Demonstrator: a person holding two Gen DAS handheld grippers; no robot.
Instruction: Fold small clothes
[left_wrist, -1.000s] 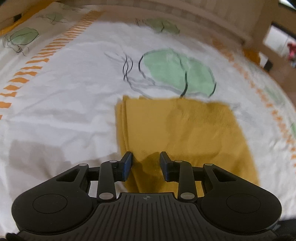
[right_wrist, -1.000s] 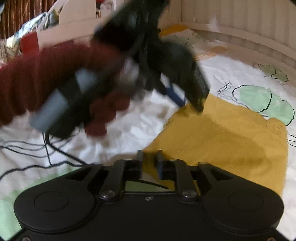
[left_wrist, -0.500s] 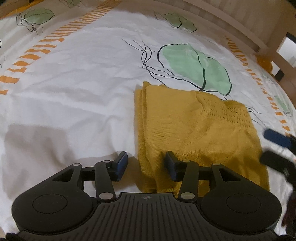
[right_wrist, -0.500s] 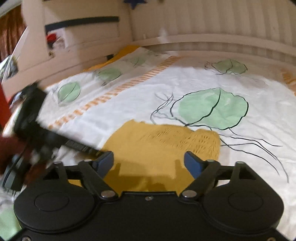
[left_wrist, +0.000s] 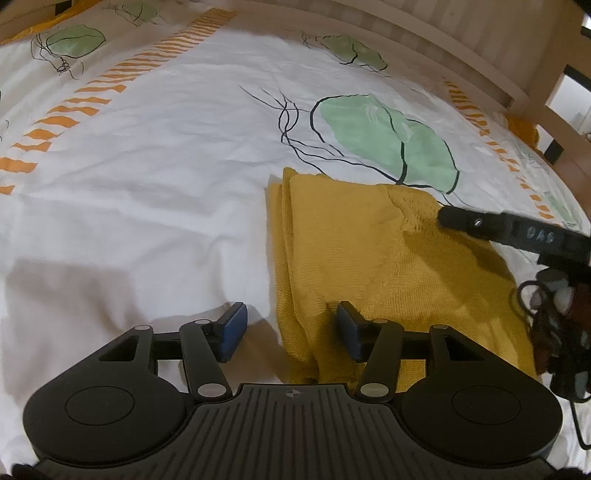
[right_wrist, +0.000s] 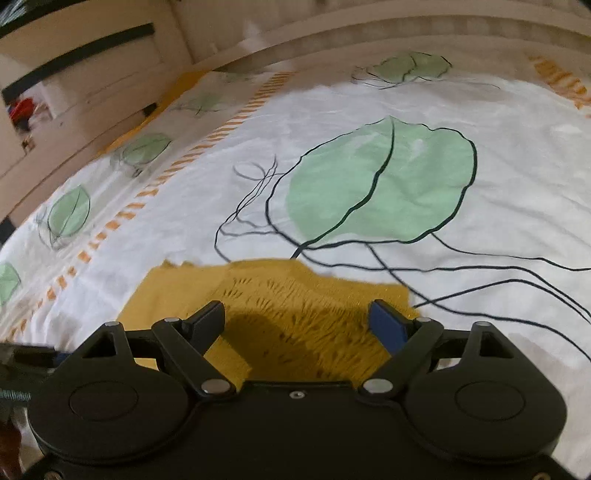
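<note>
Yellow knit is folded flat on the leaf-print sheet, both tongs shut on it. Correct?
Not quite. Both tongs are open, neither gripping. The left wrist view shows the left tongs spread astride the near folded edge of the yellow knit; the right wrist view shows the right tongs wide open over it. The knit does lie folded flat on the leaf-print sheet.

The folded garment (left_wrist: 373, 258) is showing a mustard yellow colour, with a knitted open-hole pattern near its far edge. The sheet (left_wrist: 166, 177) under it is looking white, and it is carrying pale green leaf shapes with thin black outlines and black curling lines. Bands of short orange dashes are running along the sheet. The left gripper (left_wrist: 290, 328) is looking black with blue pads (left_wrist: 232, 326). The right gripper (right_wrist: 297, 325) is showing the same black and blue.
</note>
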